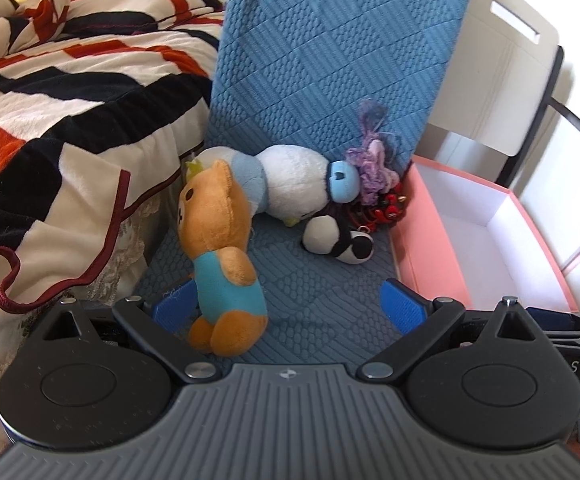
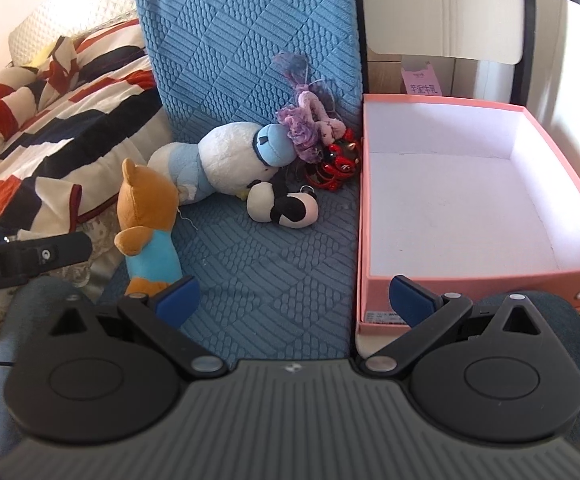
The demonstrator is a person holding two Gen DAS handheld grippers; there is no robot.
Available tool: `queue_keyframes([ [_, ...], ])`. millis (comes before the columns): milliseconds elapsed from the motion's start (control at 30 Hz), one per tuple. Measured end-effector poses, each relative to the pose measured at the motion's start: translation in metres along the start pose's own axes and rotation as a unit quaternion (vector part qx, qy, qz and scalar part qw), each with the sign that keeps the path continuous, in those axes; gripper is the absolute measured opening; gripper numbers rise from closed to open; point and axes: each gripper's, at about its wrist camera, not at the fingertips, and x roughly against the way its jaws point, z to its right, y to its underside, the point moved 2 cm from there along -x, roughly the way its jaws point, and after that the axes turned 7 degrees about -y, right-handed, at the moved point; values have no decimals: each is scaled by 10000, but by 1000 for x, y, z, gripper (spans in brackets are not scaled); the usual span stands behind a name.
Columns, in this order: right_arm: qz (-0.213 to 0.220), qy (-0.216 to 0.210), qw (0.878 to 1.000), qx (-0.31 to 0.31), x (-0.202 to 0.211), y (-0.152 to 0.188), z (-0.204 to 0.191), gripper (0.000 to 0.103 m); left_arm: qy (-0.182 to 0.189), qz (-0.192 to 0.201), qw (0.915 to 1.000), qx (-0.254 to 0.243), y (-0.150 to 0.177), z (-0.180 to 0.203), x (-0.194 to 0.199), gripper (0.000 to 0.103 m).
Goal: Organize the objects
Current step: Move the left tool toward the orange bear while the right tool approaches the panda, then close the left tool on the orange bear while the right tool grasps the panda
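Soft toys lie on a blue textured seat cover [image 1: 314, 288]. An orange bear in a blue shirt [image 1: 220, 256] stands upright at the left, also in the right wrist view [image 2: 146, 216]. Behind it lie a white and blue plush [image 1: 286, 182] [image 2: 226, 160], a small black and white plush [image 1: 336, 240] [image 2: 284, 204], a purple knitted toy [image 1: 370, 164] [image 2: 310, 128] and a red charm [image 1: 386, 208] [image 2: 338, 162]. My left gripper [image 1: 290, 300] is open, its left pad beside the bear. My right gripper [image 2: 294, 300] is open and empty, near the seat's front.
An open pink box [image 2: 462, 280] with a white inside stands right of the seat, also in the left wrist view [image 1: 430, 248]. A striped red, black and white blanket [image 1: 70, 120] covers the bed at the left. A white chair back [image 2: 446, 8] stands behind the box.
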Motion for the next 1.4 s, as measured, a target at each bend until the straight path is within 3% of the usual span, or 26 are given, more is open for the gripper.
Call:
queue_keyframes([
  [400, -189, -157, 9995, 176, -43, -5, 0, 103, -166, -155, 9995, 229, -5, -11, -35, 100],
  [733, -115, -357, 9979, 536, -95, -20, -4, 103, -292, -314, 9979, 479, -9, -25, -88, 100],
  [1100, -210, -456, 9828, 1780, -162, -43, -22, 99, -500, -584, 9949, 651, -8, -39, -127, 100],
  [1233, -312, -244, 9749, 2191, -188, -47, -21, 83, -492, -745, 9939, 642, -8, -36, -144, 99],
  [1333, -318, 264, 9617, 2710, -212, -44, -20, 74, -560, -880, 9928, 584, -6, -34, -156, 99],
  [1400, -421, 419, 9597, 2746, -226, -41, -17, 70, -617, -964, 9918, 563, -5, -34, -163, 98],
])
